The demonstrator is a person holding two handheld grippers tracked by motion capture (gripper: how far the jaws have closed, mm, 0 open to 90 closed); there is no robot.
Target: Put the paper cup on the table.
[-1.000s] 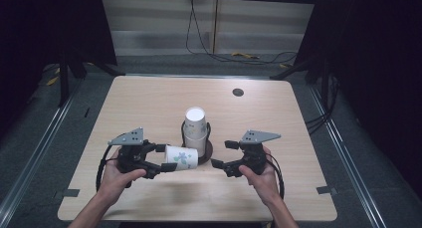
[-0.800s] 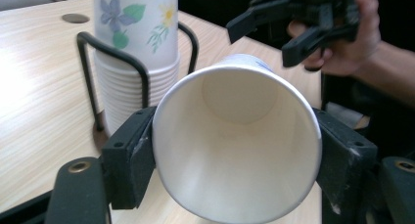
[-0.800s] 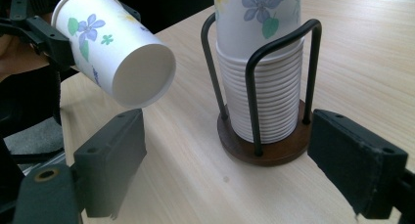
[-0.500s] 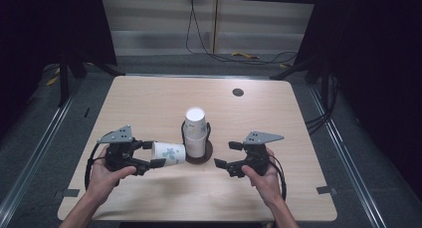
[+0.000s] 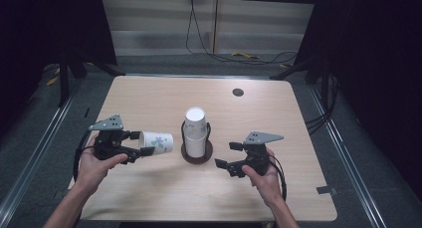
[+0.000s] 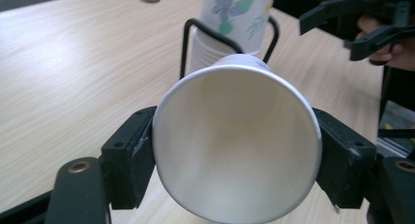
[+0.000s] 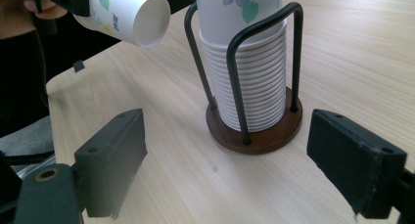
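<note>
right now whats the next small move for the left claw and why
Probably turn the cup upright and lower it to the bare table on the left. The left claw is shut on it, holding it sideways in the air, clear of the stack; the right claw waits open.

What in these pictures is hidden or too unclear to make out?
- Paper cup, left gripper view: its flowered outside is hidden, since the camera looks into its mouth.
- Cup stack, right gripper view: its top is cut off by the upper edge.
- Wooden base of the cup holder, high view: the stack covers most of it.
- Small dark round spot on the table, high view: too small to identify.
</note>
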